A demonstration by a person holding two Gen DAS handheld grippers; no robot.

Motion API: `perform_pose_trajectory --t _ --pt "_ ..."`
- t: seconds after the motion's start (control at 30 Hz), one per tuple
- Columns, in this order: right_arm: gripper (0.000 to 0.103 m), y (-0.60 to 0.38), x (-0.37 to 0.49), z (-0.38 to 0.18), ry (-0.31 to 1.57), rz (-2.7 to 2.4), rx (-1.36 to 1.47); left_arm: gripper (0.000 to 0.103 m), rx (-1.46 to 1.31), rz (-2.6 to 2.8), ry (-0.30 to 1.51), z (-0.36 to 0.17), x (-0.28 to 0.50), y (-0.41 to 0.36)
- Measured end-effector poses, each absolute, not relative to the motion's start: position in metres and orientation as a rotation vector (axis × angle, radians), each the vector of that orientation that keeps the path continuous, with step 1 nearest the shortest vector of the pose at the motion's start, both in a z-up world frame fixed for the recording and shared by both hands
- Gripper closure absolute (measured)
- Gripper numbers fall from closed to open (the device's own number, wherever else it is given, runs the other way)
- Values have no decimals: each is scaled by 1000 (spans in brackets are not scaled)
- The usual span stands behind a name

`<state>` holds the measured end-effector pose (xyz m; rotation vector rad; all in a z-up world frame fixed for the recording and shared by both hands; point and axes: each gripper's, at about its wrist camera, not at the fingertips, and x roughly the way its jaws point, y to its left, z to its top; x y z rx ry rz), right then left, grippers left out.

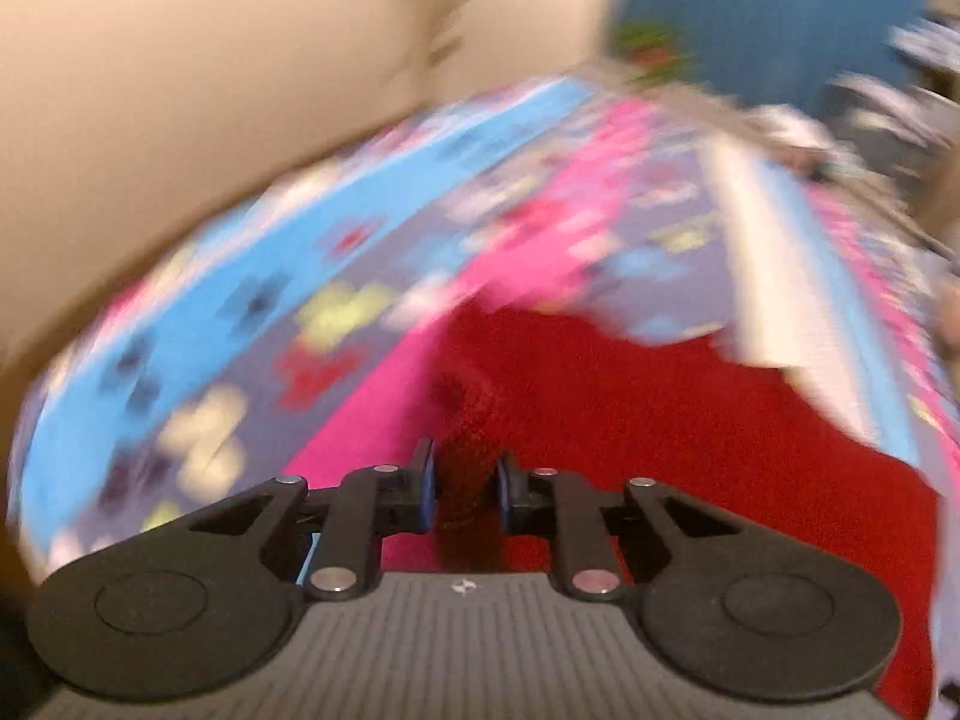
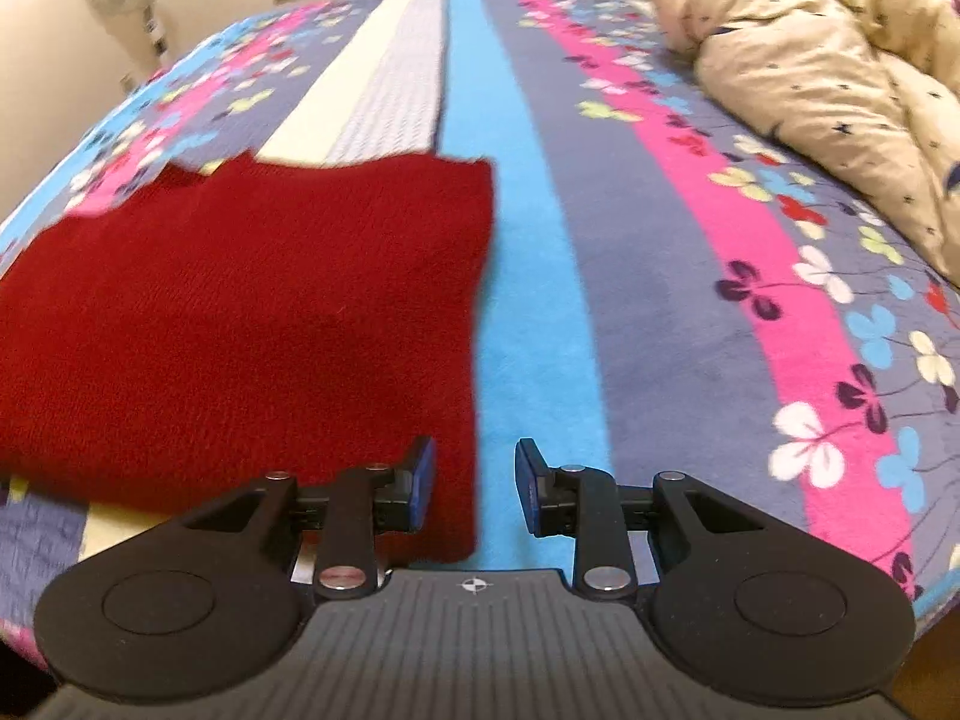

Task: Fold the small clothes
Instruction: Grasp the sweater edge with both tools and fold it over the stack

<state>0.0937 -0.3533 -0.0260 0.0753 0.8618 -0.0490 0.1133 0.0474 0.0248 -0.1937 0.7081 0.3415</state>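
Left tool (image 1: 467, 489) clamped on red knit (image 1: 660, 420); right tool (image 2: 474, 483) apart over its edge.

- Left gripper (image 1: 465, 489): black linkage arms, silver pivot screws, blue-edged pads.
- Right gripper (image 2: 474, 483): same black build, ribbed grey base, small crosshair mark, round side discs.

The red garment (image 2: 252, 300) is a matt, fuzzy knit. The bedspread (image 2: 648, 252) looks like soft fleece. Both grippers, left (image 1: 467, 483) and right (image 2: 474, 483), are matt black plastic with shiny metal pins.
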Motion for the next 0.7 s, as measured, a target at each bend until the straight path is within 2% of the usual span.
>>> perform_pose_trajectory --t 0.1,0.2,0.3,0.43,0.5,0.57,0.63,0.7 --pt "73 -367 94 -22 829 -110 134 83 -19 158 629 54 124 -31" --pt "73 -383 95 -17 785 -177 199 84 111 -31 606 56 128 -110" --pt "73 -405 90 -11 713 -281 277 84 279 -239 621 29 118 -191" --pt "73 -439 79 -9 645 -419 362 82 461 -503 746 -35 94 -263" --pt "73 -448 77 -12 642 -429 391 74 539 -542 727 -53 80 -273" --pt "73 -451 75 -15 648 -403 410 54 545 -586 686 -51 70 -268" --pt "72 -448 75 -17 648 -344 425 49 475 -645 676 -38 67 -251" --pt "72 -442 78 -16 641 -260 442 49 417 -663 640 -21 62 -231"
